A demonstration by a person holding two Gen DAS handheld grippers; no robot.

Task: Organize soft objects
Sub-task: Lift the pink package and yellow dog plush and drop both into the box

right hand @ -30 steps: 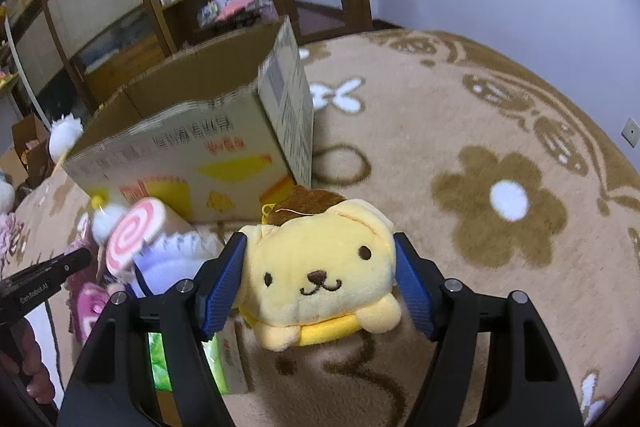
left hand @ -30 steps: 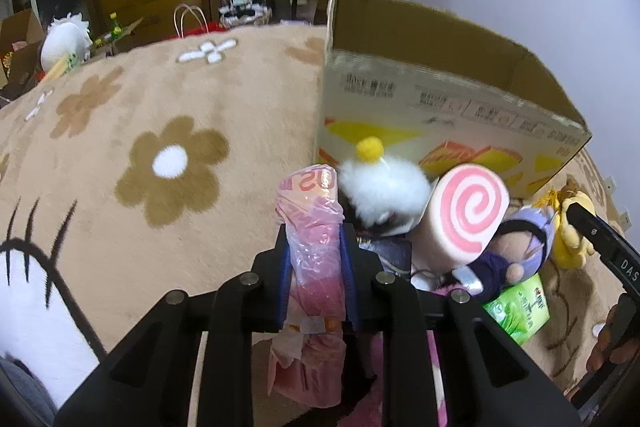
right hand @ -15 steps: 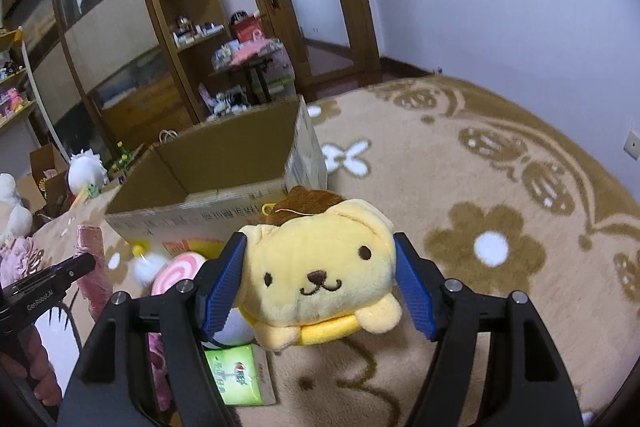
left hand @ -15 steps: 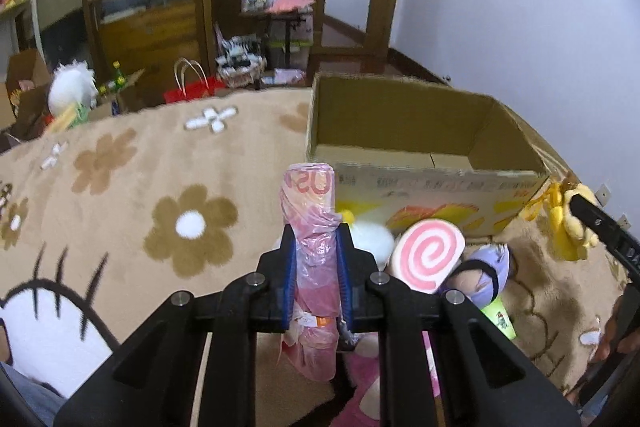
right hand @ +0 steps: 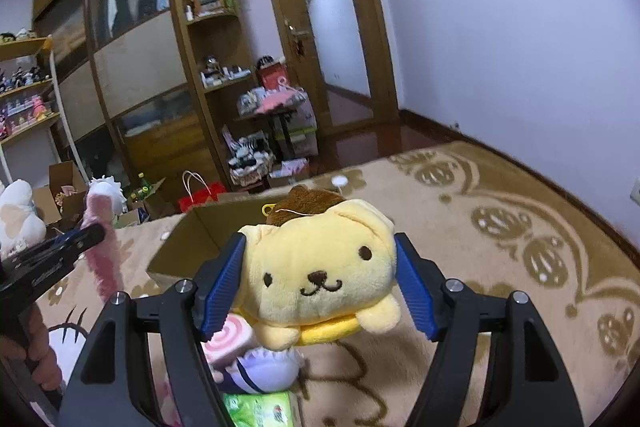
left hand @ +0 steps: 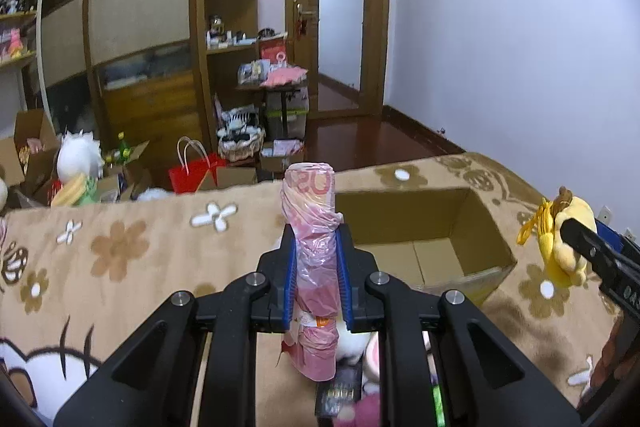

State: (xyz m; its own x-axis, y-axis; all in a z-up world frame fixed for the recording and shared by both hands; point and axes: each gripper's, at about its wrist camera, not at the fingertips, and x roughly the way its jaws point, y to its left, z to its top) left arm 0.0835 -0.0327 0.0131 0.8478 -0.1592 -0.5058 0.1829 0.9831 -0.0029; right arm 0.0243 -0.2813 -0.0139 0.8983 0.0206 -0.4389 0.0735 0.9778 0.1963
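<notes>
Below right hand-held gripper: swirl plush; left view hides it.

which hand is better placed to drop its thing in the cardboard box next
Left, marginally. The left tongs hold the pink bagged roll right at the open cardboard box. The right tongs, gripping the yellow plush dog, sit off its side.

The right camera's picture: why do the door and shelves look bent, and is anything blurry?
Right wrist view: the fisheye lens bows the door and shelves toward the dark corners; the yellow plush dog is sharp, the pink bagged roll at left is smeared. Left wrist view: same bowing; that roll is crisp.
</notes>
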